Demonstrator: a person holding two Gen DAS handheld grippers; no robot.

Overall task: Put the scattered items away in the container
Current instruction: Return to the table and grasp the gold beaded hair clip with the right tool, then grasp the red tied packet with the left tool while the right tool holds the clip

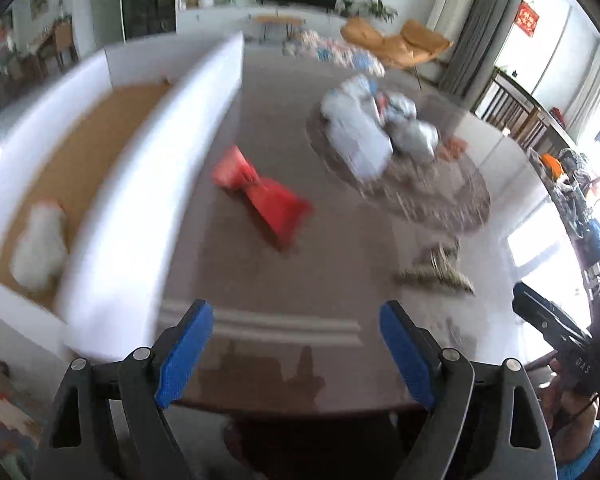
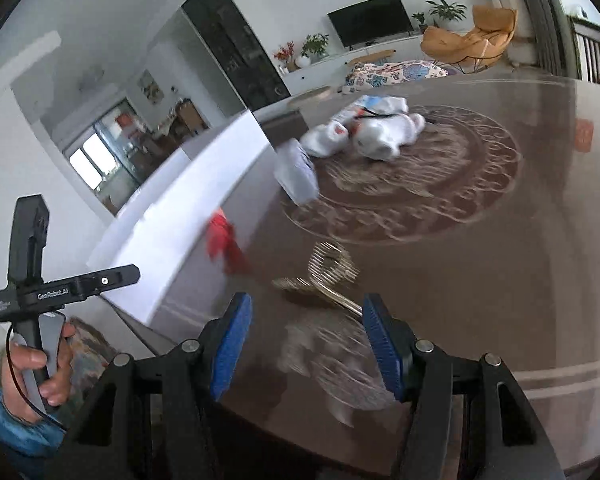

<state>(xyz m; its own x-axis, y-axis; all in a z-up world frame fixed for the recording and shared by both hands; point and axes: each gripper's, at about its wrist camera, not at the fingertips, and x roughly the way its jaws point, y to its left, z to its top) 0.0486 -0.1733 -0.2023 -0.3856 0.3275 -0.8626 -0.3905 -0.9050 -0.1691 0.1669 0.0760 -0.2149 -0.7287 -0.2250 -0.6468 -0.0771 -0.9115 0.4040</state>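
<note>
1. Left tongs (image 1: 296,354) tilt steeply down over the worktop (image 1: 284,280), spread wide, empty.
2. Right tongs (image 2: 308,344) slant down, wide, gripping nothing.
3. Red item (image 1: 260,196) lies beside the white container (image 1: 148,184).

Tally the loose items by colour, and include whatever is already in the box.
Red: 1, the crumpled red packet on the table.
Gold: 1, the gold wire piece on the table.
White: 1, the fluffy white lump inside the white cardboard box.
White and grey: the heap of packets is too blurred to count.
Total: 3 single items, plus the heap.
</note>
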